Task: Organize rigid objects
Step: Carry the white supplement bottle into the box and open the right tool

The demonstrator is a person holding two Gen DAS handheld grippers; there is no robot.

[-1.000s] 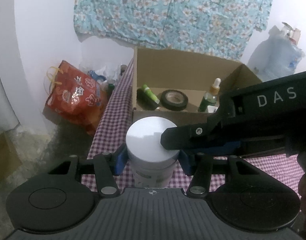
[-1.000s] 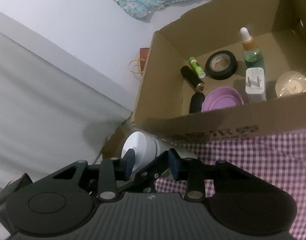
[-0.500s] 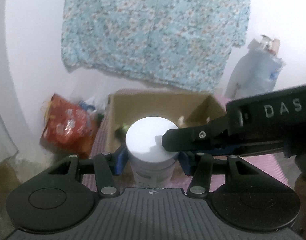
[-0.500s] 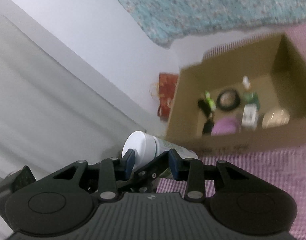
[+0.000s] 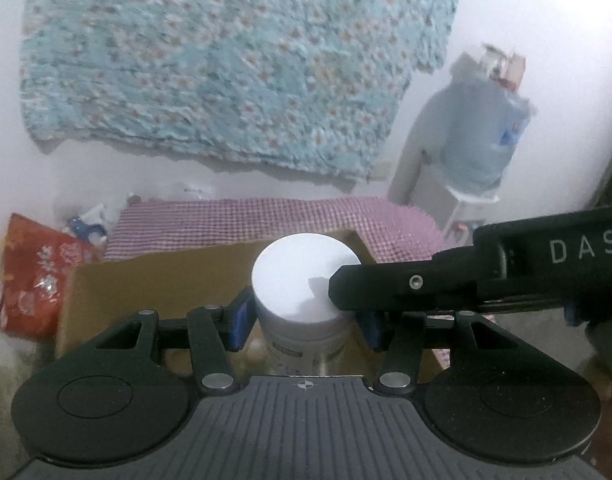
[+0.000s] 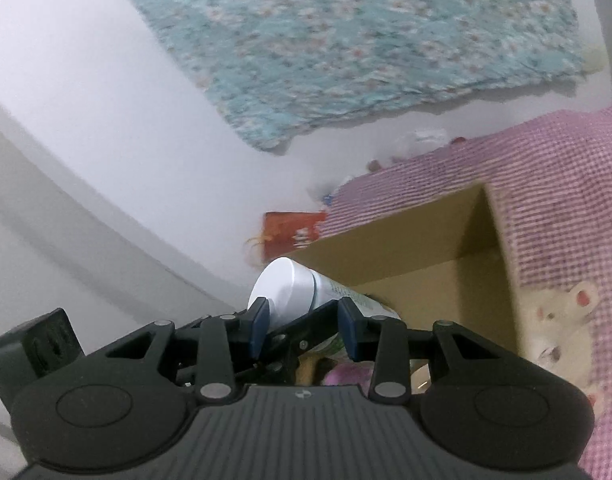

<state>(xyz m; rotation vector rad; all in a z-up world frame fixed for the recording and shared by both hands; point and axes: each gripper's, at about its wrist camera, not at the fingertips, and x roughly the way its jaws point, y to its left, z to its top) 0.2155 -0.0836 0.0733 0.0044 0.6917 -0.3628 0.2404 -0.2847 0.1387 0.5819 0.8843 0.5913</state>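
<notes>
White-lidded jar (image 5: 306, 276), plain brown cardboard box (image 5: 153, 280), pink-and-white checked tablecloth (image 5: 233, 220), turquoise floral cloth (image 5: 225, 60)

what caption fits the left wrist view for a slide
Left gripper holds a white-lidded jar above the cardboard box, the right gripper's finger against the lid.

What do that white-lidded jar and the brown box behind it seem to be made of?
White-lidded jar: probably plastic; the lid is smooth and matte, with a printed label around the body. Brown box: corrugated cardboard by its look, with dull tan walls and a creased corner.
</notes>
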